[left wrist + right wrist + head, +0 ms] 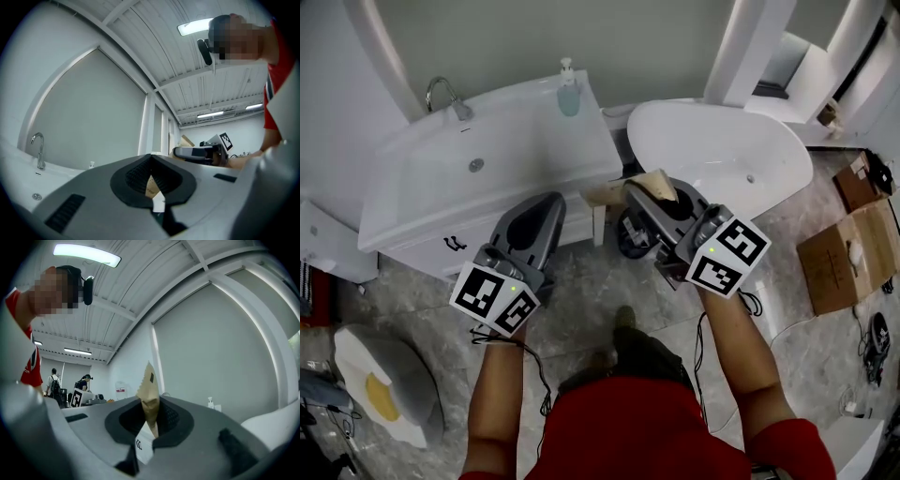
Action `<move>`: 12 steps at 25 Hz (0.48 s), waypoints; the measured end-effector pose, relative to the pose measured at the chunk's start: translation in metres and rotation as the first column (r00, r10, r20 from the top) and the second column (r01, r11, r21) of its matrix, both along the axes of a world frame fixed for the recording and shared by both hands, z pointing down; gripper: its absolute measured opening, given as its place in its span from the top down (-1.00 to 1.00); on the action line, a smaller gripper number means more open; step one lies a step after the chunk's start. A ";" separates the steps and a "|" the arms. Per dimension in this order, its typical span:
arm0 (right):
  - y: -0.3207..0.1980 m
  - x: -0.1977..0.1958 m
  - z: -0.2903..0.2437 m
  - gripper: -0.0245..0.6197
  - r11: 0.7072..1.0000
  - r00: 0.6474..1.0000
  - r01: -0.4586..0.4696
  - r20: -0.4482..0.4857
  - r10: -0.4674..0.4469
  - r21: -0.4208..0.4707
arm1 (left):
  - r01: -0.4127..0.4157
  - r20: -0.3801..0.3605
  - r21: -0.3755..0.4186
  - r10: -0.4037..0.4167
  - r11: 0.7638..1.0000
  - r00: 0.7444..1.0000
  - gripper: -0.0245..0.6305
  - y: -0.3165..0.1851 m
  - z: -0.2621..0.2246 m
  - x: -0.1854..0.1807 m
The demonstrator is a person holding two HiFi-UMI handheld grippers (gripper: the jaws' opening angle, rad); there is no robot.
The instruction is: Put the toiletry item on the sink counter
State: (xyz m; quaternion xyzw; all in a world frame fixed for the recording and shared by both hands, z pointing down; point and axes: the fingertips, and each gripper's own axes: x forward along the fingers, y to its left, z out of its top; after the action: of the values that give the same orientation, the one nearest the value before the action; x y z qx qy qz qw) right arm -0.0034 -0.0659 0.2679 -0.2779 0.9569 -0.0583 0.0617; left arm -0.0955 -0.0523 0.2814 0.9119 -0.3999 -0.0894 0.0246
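Carry in hand: right gripper (639, 194) pinches a tan packet (149, 392) upright, the sink counter (598, 141) ahead to its left. Left gripper (547, 204) is pressed together, empty. Next, probably a forward reach and gentle release.

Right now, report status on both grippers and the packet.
Right gripper jaws shut on tan packet. Left gripper jaws together. Packet not yet on sink counter. Soap bottle at counter's back edge.
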 end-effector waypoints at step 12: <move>-0.116 -0.011 0.007 0.79 0.998 0.998 0.062 0.001 -0.062 0.024 | 0.050 0.012 0.014 -0.050 0.999 0.999 0.87 -0.108 0.009 -0.002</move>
State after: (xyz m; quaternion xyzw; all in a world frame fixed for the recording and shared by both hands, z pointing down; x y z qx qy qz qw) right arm -0.0148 -0.1822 0.2754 -0.2471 0.9656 -0.0488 0.0643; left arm -0.0974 -0.1602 0.2904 0.9023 -0.4220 -0.0871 0.0137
